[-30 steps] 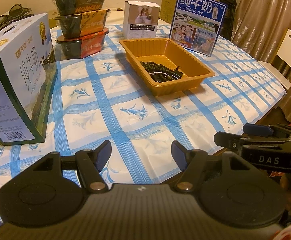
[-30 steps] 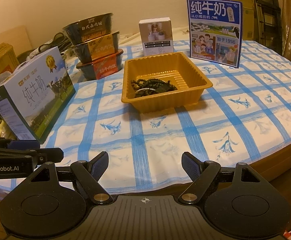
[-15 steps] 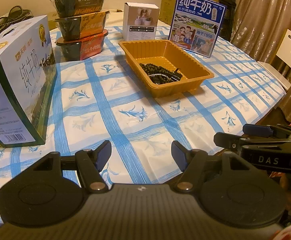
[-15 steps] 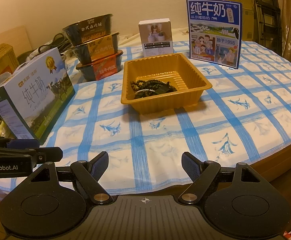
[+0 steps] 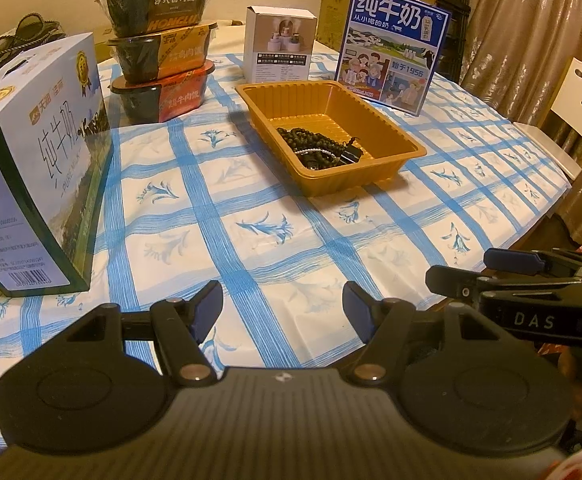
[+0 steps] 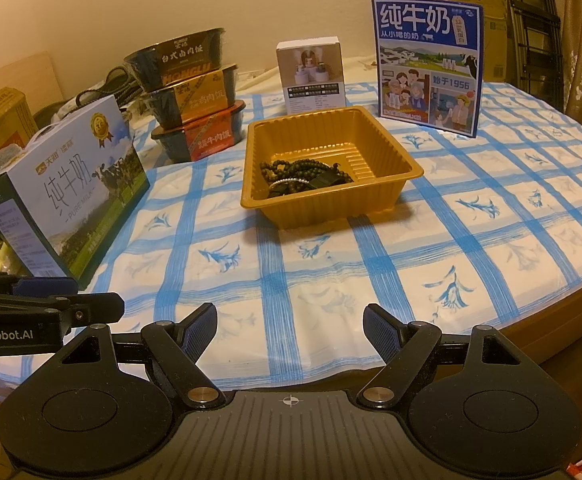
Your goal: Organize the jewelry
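An orange plastic tray [image 5: 387, 168] [image 6: 391, 192] sits mid-table on the blue-checked cloth. Inside it lies a heap of dark bead jewelry [image 5: 315, 146] [image 6: 303, 174] with a thin pale strand across it. My left gripper [image 5: 283, 308] is open and empty, low over the table's near edge, well short of the tray. My right gripper [image 6: 289, 326] is open and empty, also at the near edge. Each gripper shows at the side of the other's view.
A large milk carton box [image 5: 31, 184] [image 6: 67, 204] stands at the left. Three stacked food bowls [image 5: 159, 68] [image 6: 195, 96], a small white box [image 5: 281, 50] [image 6: 313, 74] and a blue milk box [image 5: 391, 46] [image 6: 429, 64] stand behind the tray. A white chair [image 5: 571, 104] is at the right.
Both grippers have stayed open and almost still; the views have shifted only slightly, with the tray a touch nearer in the left wrist view.
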The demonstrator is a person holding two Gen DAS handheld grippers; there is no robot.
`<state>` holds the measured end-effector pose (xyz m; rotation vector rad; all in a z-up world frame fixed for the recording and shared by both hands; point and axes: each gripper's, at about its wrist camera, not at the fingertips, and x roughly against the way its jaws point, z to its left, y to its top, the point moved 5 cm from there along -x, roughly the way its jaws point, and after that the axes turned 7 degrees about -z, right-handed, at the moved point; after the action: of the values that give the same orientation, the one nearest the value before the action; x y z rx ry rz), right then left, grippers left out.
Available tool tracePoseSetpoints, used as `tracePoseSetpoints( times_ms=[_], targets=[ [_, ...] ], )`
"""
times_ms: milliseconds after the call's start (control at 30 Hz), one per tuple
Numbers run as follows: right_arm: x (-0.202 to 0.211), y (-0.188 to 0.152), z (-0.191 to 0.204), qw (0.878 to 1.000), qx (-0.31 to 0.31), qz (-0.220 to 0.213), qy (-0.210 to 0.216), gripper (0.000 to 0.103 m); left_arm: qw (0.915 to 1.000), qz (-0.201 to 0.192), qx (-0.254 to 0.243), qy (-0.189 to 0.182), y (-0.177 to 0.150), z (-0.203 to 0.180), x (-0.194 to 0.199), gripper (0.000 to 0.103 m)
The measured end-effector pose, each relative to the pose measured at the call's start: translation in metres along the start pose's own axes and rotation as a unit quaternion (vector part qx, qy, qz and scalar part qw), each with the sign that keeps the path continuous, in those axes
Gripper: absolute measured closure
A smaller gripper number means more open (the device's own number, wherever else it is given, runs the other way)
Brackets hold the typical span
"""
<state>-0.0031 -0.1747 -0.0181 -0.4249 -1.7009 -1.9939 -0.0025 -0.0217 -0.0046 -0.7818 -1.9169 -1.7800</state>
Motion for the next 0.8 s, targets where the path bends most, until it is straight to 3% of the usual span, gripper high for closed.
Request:
tracePoseSetpoints(
  times_ms=[800],
  targets=[
    [-0.0003, 0.0000, -0.0005, 1.000, 0.000, -0.001, -0.001, 0.023, 1.0000, -0.002, -0.002, 0.000, 0.0007, -0.0012, 0.0005, 0.039]
  ],
)
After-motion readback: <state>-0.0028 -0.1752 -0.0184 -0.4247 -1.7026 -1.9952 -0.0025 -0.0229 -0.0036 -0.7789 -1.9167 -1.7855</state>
